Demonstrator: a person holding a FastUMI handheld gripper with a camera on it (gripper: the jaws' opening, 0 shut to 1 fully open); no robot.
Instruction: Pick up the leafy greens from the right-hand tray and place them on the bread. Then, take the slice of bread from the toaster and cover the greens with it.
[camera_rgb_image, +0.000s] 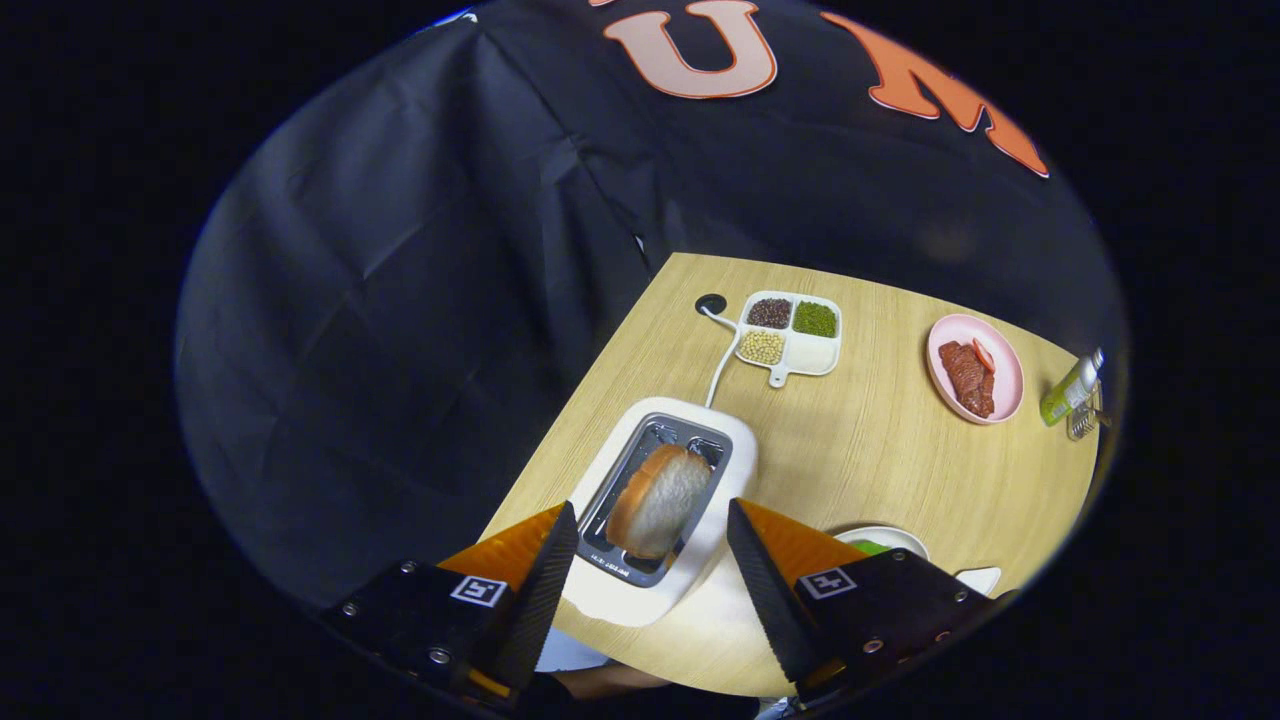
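Observation:
A slice of bread (658, 502) with a brown crust stands tilted in the slot of a white toaster (700, 570) on the wooden table (860, 460). My gripper (650, 560) hovers above the toaster, open, with the slice showing between the two fingers and no contact visible. Just right of the right finger, a white dish (890, 540) holds something green (870, 547), mostly hidden behind the finger.
A white four-part tray (815, 355) of beans and grains lies beyond the toaster, next to the cord (720, 365) and a table hole (711, 303). A pink plate (1005, 375) with meat slices and a green bottle (1070, 388) sit far right.

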